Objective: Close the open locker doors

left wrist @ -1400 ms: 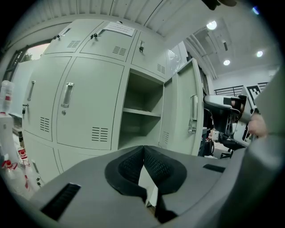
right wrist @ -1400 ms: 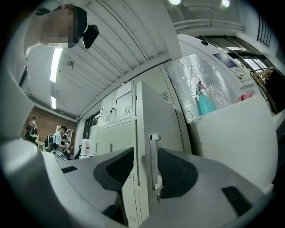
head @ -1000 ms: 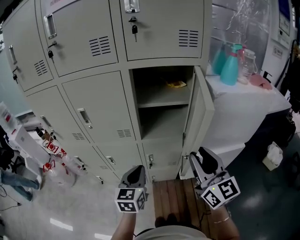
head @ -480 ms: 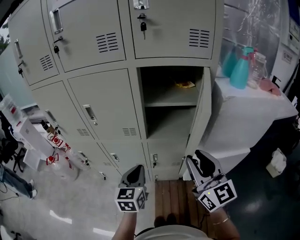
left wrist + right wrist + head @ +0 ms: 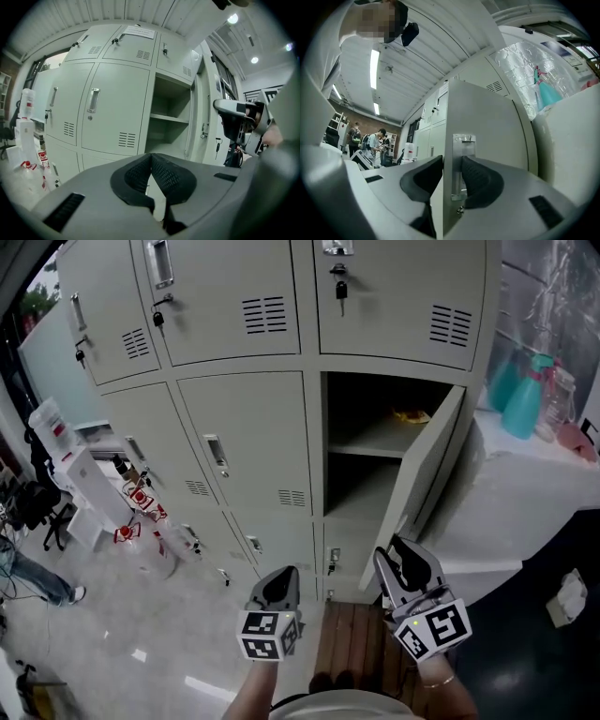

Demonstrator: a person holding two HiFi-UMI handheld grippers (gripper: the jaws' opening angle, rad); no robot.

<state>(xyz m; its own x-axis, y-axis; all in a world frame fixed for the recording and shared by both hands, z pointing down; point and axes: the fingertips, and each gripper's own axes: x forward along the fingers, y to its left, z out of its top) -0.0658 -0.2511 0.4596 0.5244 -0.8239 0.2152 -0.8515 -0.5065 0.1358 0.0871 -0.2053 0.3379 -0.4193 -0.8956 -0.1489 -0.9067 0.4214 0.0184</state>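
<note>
The grey locker bank has one open door (image 5: 427,484) in the right column, standing out from its dark compartment (image 5: 375,456); a small yellow item (image 5: 410,415) lies on the shelf inside. My right gripper (image 5: 398,554) is at the door's lower free edge. In the right gripper view the door (image 5: 487,122) and its metal handle plate (image 5: 461,164) sit between the pads of the right gripper (image 5: 452,171); the jaws are opening slightly while still touching it. My left gripper (image 5: 281,579) hangs shut and empty in front of the lower lockers, its left gripper (image 5: 151,161) pads meeting.
A white-covered table (image 5: 525,484) with a teal spray bottle (image 5: 522,395) stands right of the lockers. A wooden pallet (image 5: 352,643) lies underfoot. Boxes and red-white clutter (image 5: 141,502) sit on the floor at left. People (image 5: 375,140) stand far off.
The head view has swung left, so the lockers sit further right in it. The right gripper stays on the door's edge, and the door looks turned a little toward its frame.
</note>
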